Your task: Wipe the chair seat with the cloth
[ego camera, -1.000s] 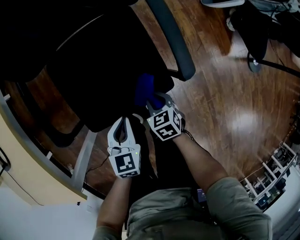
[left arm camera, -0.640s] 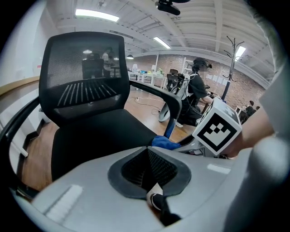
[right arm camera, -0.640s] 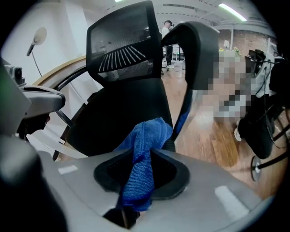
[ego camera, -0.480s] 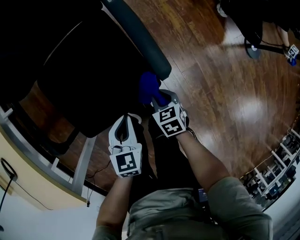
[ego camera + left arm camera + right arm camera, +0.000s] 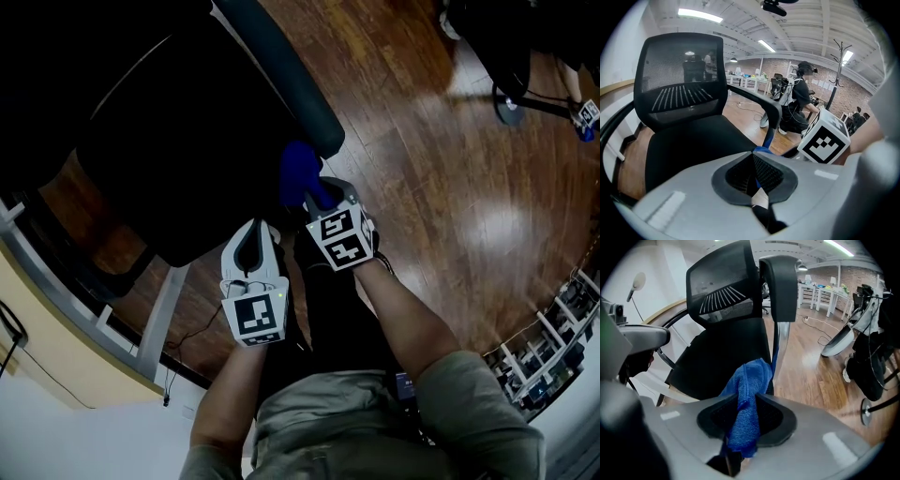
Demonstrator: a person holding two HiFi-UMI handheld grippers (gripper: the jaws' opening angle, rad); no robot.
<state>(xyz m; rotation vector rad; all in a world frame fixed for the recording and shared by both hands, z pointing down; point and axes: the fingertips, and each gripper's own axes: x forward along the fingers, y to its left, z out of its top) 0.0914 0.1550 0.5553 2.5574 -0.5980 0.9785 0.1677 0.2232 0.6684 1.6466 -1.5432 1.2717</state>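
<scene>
Right gripper (image 5: 319, 194) is clamped on the blue cloth (image 5: 749, 380), held at the edge of the black chair seat (image 5: 187, 141), just beside the armrest (image 5: 281, 66). Left gripper (image 5: 252, 228) is closed on nothing, near that edge.

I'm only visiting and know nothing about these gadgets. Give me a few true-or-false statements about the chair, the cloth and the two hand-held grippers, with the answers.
1. The blue towelling cloth is clamped in the right gripper. True.
2. The left gripper grips a second cloth. False: its jaws are together with nothing between them.
3. The black office chair has a mesh backrest. True.
4. The floor is grey carpet. False: it is glossy brown wooden boards.
</scene>
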